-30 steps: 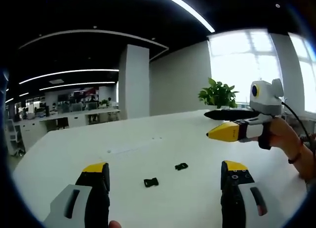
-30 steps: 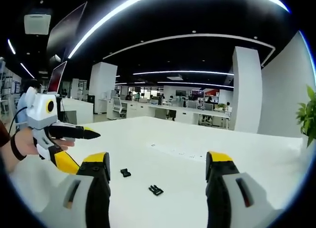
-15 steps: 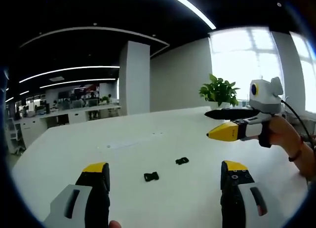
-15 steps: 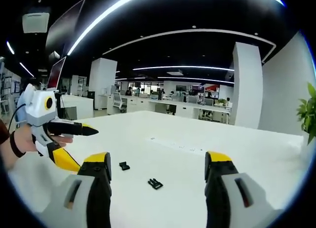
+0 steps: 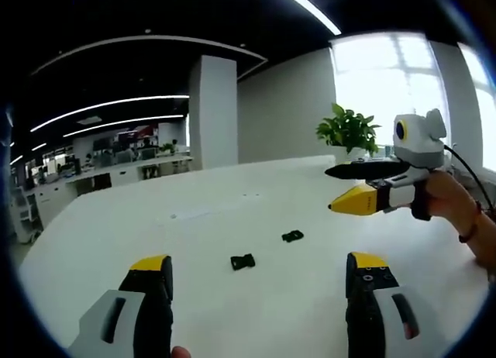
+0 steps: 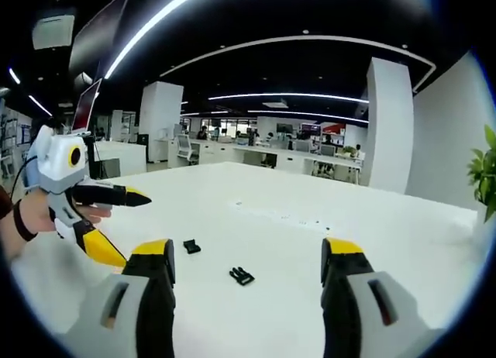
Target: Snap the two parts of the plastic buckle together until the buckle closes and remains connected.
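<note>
Two small black buckle parts lie apart on the white table [image 5: 194, 234]. In the left gripper view one part [image 5: 242, 261] is nearer and the other part [image 5: 292, 235] lies further right. My left gripper [image 5: 260, 277] hangs open above the table, short of both. The right gripper [image 5: 341, 189] comes in from the right, held in a hand, its jaws apart. In the right gripper view the pronged part [image 6: 242, 277] lies between the jaws of my open right gripper [image 6: 246, 257], and the second part [image 6: 191, 246] sits to its left. The left gripper [image 6: 120, 222] shows there at the left.
A potted plant [image 5: 349, 133] stands at the table's far edge by bright windows. A white pillar [image 5: 212, 114] rises beyond the table. Office desks [image 6: 271, 160] with chairs fill the background. A faint line of marks [image 6: 283, 218] crosses the tabletop.
Both views have tilted slightly downward, so the buckle parts sit higher in the pictures. The parts themselves lie where they were. Both grippers stay open.
</note>
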